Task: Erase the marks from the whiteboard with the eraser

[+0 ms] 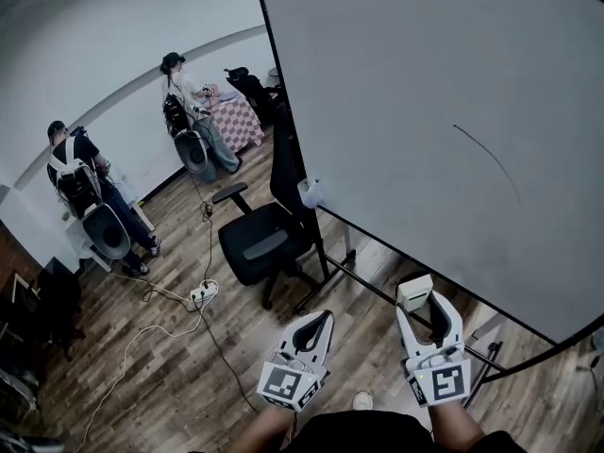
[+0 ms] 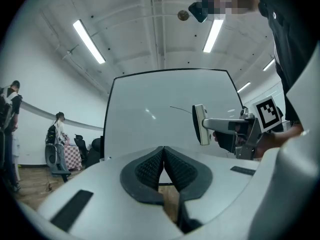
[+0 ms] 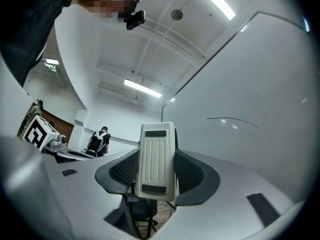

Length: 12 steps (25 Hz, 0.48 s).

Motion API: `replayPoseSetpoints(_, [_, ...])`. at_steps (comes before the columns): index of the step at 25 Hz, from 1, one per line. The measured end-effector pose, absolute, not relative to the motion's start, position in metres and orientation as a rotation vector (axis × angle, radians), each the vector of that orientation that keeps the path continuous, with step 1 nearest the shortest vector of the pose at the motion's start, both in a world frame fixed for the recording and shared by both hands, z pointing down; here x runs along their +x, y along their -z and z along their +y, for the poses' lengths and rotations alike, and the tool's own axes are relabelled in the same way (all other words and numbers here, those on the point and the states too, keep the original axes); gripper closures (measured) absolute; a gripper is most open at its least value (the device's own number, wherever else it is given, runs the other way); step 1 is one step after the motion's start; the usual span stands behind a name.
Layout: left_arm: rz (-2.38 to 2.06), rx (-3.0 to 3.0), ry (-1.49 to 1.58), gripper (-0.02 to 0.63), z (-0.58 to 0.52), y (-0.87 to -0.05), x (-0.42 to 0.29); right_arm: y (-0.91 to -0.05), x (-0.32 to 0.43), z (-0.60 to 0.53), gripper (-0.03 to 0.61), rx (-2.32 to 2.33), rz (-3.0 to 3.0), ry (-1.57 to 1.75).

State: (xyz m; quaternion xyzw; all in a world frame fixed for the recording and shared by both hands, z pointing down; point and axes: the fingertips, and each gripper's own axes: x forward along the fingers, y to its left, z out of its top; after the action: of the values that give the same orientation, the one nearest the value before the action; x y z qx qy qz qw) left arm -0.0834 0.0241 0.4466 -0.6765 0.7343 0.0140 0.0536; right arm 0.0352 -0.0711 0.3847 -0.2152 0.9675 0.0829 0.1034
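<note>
Slippage threatens: right tongs clamp the eraser, and pressing at the whiteboard's mark could twist it loose; left tongs closed together, empty.

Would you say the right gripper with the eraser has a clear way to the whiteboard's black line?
Probably yes: the right gripper holds the eraser near the whiteboard, and nothing stands between it and the line.
</note>
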Motion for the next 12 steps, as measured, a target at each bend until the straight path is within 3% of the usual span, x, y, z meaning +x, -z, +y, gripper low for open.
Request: replayPoseSetpoints(12, [2.048,-2.219,-0.058,0.594,-0.087,-0.437,-0.076,-0.376,0.065,-0.167,0.333,-0.902,2.816,-0.308])
